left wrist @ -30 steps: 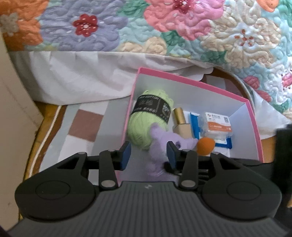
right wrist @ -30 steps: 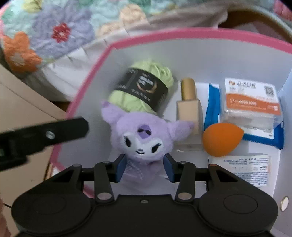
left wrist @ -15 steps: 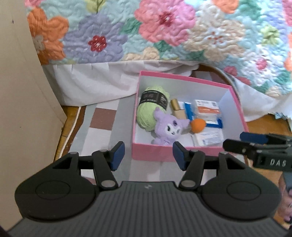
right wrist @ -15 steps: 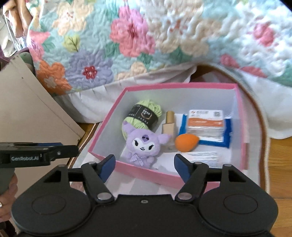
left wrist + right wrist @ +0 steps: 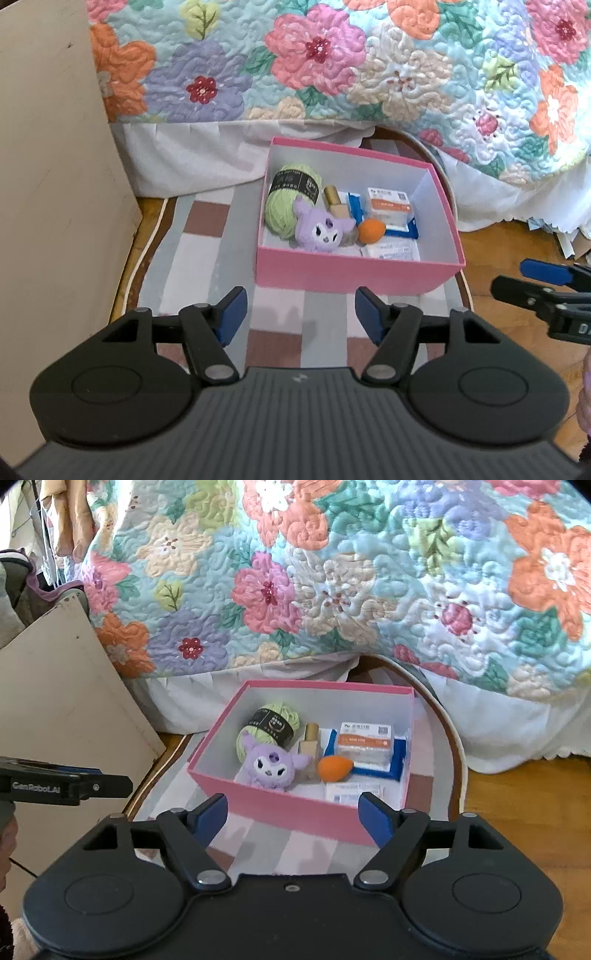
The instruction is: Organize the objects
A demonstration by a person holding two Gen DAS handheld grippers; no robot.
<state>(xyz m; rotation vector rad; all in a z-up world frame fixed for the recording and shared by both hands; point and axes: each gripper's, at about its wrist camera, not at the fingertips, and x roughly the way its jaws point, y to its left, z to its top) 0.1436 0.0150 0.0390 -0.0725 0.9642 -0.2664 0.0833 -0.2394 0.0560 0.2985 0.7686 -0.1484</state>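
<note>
Box: a pink box (image 5: 354,273) with a white inside is seen on a striped rug (image 5: 207,258), just beside the hanging edge of a flowered quilt (image 5: 332,66).
Contents: a purple plush toy (image 5: 271,766) is set near the front wall, against a green ball of yarn (image 5: 266,727); a small bottle (image 5: 310,744), an orange sponge (image 5: 334,768) and white packets (image 5: 365,740) are lined up to its right.
Left gripper (image 5: 297,315): held above the rug in front of the box; the jaws are spread, have just been opening, and nothing is held between them.
Right gripper (image 5: 293,818): held in front of the box; the jaws are spread wide, have just been opening, and are empty.
Panel: a beige board (image 5: 55,701) is seen at the left.
</note>
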